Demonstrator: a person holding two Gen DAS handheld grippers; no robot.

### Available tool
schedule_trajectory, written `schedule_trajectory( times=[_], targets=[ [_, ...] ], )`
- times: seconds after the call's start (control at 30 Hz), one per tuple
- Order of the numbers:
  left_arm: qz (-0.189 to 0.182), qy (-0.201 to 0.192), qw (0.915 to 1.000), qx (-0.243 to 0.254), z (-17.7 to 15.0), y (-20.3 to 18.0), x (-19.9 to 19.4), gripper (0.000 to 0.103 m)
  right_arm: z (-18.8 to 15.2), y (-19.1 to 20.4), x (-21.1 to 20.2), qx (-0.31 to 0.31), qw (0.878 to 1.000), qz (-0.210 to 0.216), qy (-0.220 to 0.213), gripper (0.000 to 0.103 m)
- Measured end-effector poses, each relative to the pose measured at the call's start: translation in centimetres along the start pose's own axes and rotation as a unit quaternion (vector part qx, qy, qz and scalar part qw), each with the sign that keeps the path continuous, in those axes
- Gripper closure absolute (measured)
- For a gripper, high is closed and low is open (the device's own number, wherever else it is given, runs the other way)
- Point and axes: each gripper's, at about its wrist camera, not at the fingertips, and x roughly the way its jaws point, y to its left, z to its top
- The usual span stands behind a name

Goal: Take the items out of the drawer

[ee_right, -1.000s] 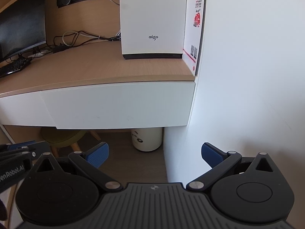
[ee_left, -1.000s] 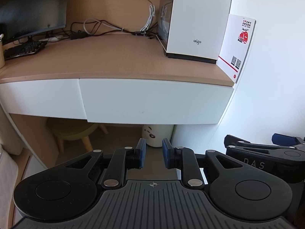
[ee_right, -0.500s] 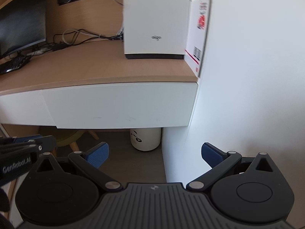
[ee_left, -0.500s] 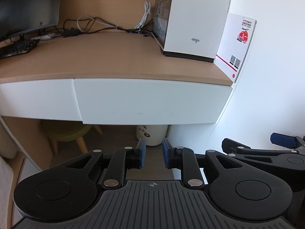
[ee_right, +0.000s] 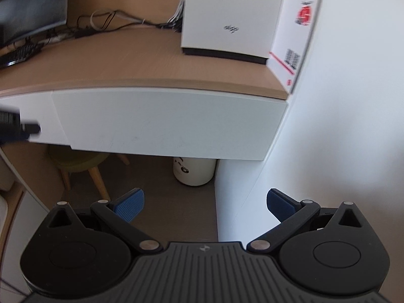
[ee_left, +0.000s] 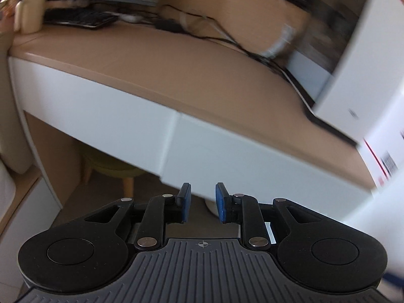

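Spanning wall to wall, wooden desk (ee_right: 131, 68); white drawer (ee_right: 166, 123) closed beneath.

Open air lies before the closed white drawer front (ee_right: 164, 123), its face unobstructed. At 3 o'clock a white wall (ee_right: 341, 126) closes the side. Below, at 12 o'clock, a white bin (ee_right: 193, 173) and, at 10 o'clock, a green stool (ee_right: 75, 160) crowd the knee space.
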Motion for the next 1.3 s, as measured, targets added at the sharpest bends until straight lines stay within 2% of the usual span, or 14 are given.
schedule_trajectory(
  times=[0.1, 0.23, 0.37, 0.47, 0.6, 0.73, 0.83, 0.93, 1.03, 1.13, 1.3],
  targets=[
    [0.006, -0.013, 0.9997, 0.022, 2.0, 1.2, 1.9, 0.080, 0.4, 0.9, 1.4, -0.007, 1.000, -0.001, 0.020, 0.000],
    [-0.048, -0.030, 0.9979, 0.030, 4.4, 2.3, 3.9, 0.080, 1.5, 2.0, 3.3, -0.014, 0.999, -0.015, 0.051, 0.000],
    [-0.067, 0.004, 0.9977, 0.001, 6.6, 4.1, 6.3, 0.080, 3.4, 3.5, 5.1, -0.010, 0.994, -0.031, 0.101, 0.000],
    [-0.082, 0.029, 0.9960, -0.021, 7.5, 5.3, 7.9, 0.080, 4.9, 4.9, 5.7, -0.011, 0.992, -0.036, 0.121, 0.000],
    [-0.099, 0.041, 0.9941, -0.017, 7.9, 5.6, 9.3, 0.080, 6.1, 6.6, 6.0, -0.022, 0.992, -0.036, 0.122, 0.000],
    [-0.106, 0.055, 0.9925, -0.024, 7.8, 5.6, 10.2, 0.066, 5.8, 7.2, 6.7, -0.025, 0.989, -0.039, 0.140, 0.000],
    [-0.107, 0.057, 0.9925, -0.015, 8.1, 5.0, 10.7, 0.067, 5.4, 7.3, 7.0, -0.028, 0.988, -0.032, 0.149, 0.000],
    [-0.109, 0.062, 0.9921, -0.009, 8.3, 4.5, 11.1, 0.062, 5.8, 7.1, 7.3, -0.039, 0.988, -0.022, 0.146, 0.000],
    [-0.110, 0.065, 0.9917, 0.008, 8.3, 4.2, 11.1, 0.061, 6.0, 6.7, 7.5, -0.042, 0.989, -0.036, 0.138, 0.000],
    [-0.122, 0.071, 0.9900, 0.009, 8.5, 4.4, 11.2, 0.058, 6.7, 6.2, 8.2, -0.031, 0.988, -0.031, 0.145, 0.000],
    [-0.130, 0.074, 0.9887, 0.016, 8.4, 4.3, 11.2, 0.056, 7.6, 6.0, 8.4, -0.045, 0.990, -0.028, 0.132, 0.000]
  ],
)
